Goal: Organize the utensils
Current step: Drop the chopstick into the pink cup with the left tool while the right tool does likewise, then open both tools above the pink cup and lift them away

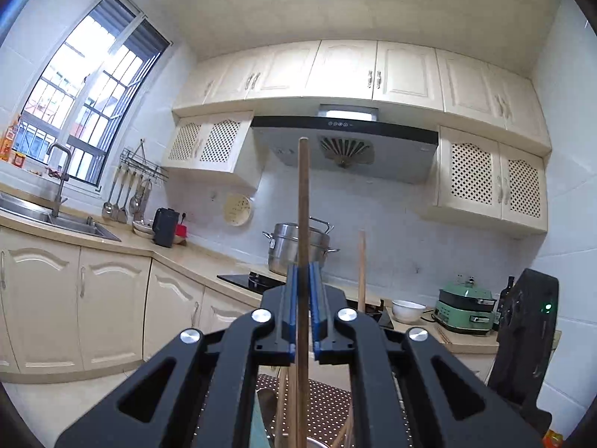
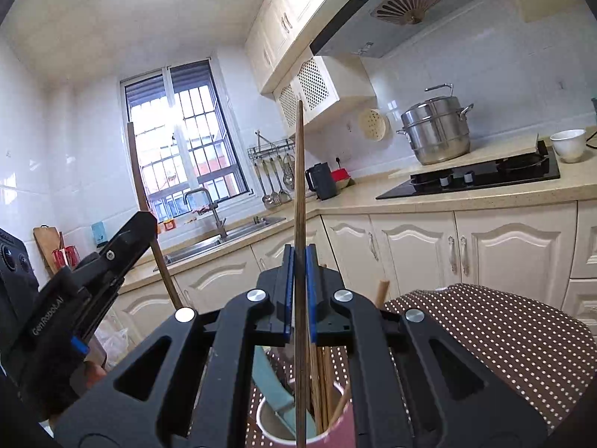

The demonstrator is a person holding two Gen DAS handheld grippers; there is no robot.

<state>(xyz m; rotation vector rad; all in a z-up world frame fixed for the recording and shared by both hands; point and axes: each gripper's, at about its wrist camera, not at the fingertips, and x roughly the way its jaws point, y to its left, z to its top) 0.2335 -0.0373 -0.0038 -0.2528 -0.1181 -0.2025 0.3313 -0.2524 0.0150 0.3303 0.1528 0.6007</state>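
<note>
left hand-held gripper (image 1: pixel 304 280) clamps round wooden chopstick (image 1: pixel 303 201) | right hand-held gripper (image 2: pixel 298 261) clamps slim wooden chopstick (image 2: pixel 298 171)

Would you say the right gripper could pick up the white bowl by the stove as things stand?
Probably not yet: the right gripper is already shut on a chopstick, so it has no free grip. The white bowl sits far off across the counter.

Each black hand-held gripper (image 2: pixel 297 261) has blue pads (image 2: pixel 286 291), the chopstick (image 2: pixel 299 194) is brown wood, the cup (image 2: pixel 335 425) is dusky pink, the cloth (image 2: pixel 485 328) is brown with white dots, and the cabinets (image 2: pixel 410 246) are cream.
</note>
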